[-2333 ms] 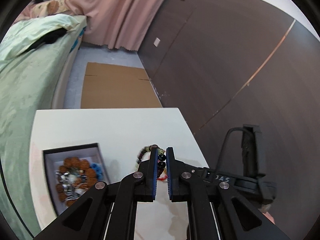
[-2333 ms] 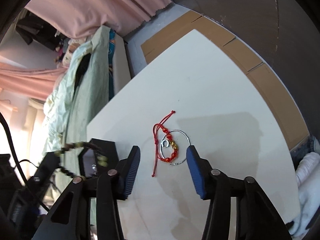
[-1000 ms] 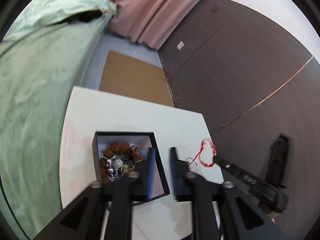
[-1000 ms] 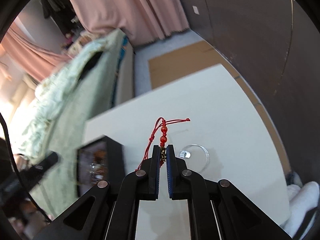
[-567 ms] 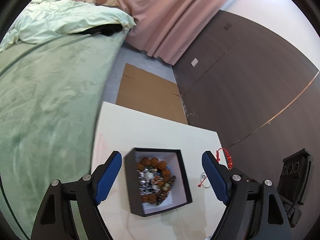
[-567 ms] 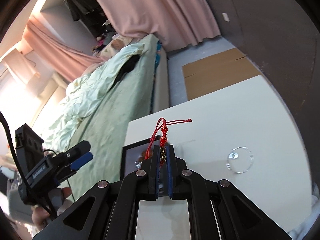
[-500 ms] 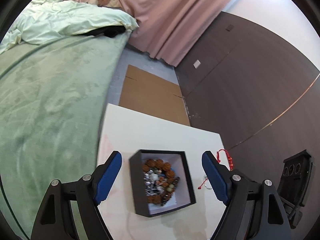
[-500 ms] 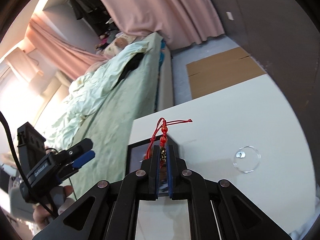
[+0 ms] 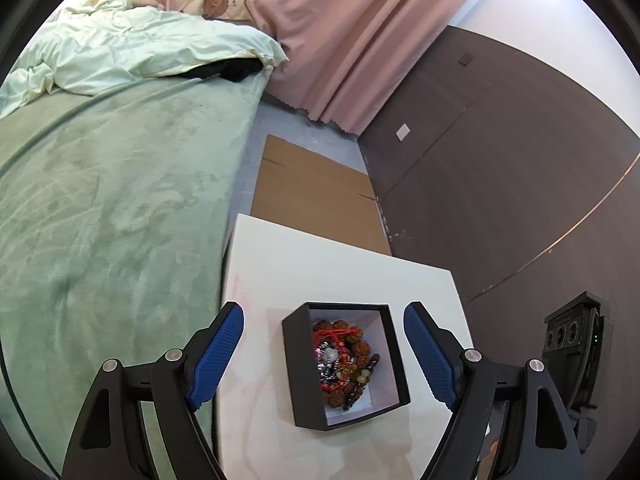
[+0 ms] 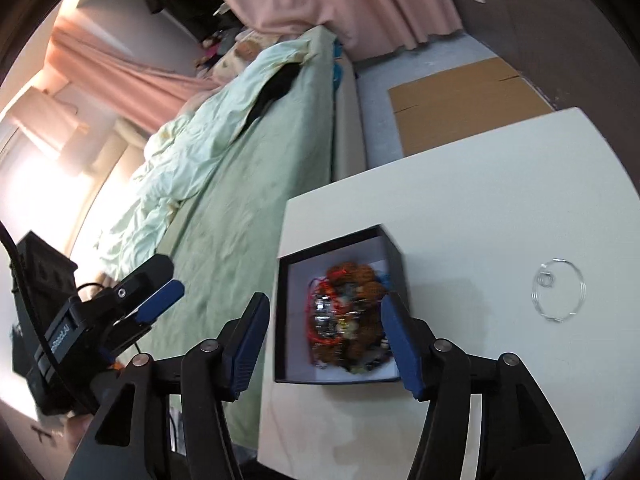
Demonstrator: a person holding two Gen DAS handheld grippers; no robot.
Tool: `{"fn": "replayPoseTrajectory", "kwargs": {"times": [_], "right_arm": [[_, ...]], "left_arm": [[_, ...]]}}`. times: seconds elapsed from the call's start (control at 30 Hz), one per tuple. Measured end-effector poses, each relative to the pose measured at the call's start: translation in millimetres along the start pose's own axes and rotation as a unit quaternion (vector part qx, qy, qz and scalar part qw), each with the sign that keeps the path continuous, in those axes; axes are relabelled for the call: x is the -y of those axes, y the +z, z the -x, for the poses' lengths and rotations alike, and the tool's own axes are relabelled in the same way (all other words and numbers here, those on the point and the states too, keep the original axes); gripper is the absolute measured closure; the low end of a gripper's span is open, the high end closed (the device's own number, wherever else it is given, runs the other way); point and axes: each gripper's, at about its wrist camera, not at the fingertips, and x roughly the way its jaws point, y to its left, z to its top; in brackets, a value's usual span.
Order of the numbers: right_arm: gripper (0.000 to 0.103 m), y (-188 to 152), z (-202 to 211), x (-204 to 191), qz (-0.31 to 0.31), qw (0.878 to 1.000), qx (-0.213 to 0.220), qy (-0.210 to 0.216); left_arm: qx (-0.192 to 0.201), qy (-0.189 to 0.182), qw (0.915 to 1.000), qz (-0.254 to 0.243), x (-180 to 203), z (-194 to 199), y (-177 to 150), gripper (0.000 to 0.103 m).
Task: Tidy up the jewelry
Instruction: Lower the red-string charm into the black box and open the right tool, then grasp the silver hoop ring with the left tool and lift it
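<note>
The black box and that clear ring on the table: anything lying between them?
No, in the right wrist view only bare table separates the box from the ring.

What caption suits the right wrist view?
Open right claw above black jewelry box; clear bangle lies apart on white table.

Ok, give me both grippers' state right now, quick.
Left gripper: open, holding nothing, above the black box.
Right gripper: open, holding nothing; the red string bracelet lies in the box.
</note>
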Motion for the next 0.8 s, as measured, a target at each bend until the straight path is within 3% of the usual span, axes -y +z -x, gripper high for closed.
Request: {"fn": "replayPoseTrajectory", "kwargs": {"times": [0.33,0.6,0.8], "right_arm": [[0.038,4,60,61,-0.063,0.996,0.046,-0.045],[0.038,4,88,95,-0.090,0.992,0.057,-0.074],[0.038,6,102,117,-0.116,0.989,0.062,-0.071]], "left_arm": [[-0.007,-0.024,0.9994,-0.025,35,-12,-10,0.020],[-0.019,-0.043,0.9950,-0.088,87,-29,-28,0.020],[-0.041,-0.046,0.9900,-0.127,121,-50,-42,0.023]]}}
